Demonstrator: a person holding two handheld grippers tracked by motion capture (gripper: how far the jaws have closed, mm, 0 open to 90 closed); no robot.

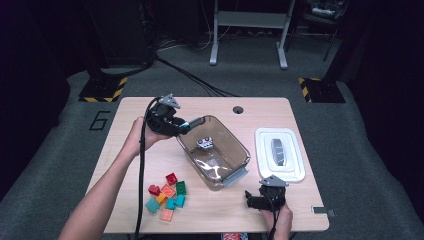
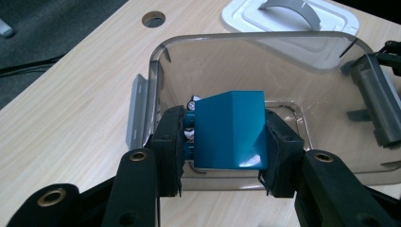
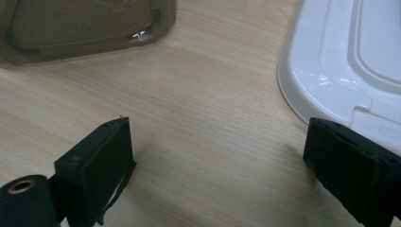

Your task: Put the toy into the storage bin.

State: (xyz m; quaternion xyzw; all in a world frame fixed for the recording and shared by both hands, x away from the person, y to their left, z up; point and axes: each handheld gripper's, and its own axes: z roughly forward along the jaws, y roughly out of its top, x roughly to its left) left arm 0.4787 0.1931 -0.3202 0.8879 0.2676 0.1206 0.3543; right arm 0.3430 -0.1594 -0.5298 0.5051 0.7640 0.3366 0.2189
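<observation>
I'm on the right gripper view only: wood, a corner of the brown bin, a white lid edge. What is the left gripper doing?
Observer: The left gripper is shut on a blue block, held at the rim of the clear bin.
Operator: Anything in the bin already?
Observer: Yes, one grey-and-white piece lies on its floor.
Operator: Are more blocks waiting?
Observer: A cluster of coloured blocks sits on the table, near the left forearm.
Operator: And the lid?
Observer: The white lid lies flat beside the bin, grey handle up.
</observation>
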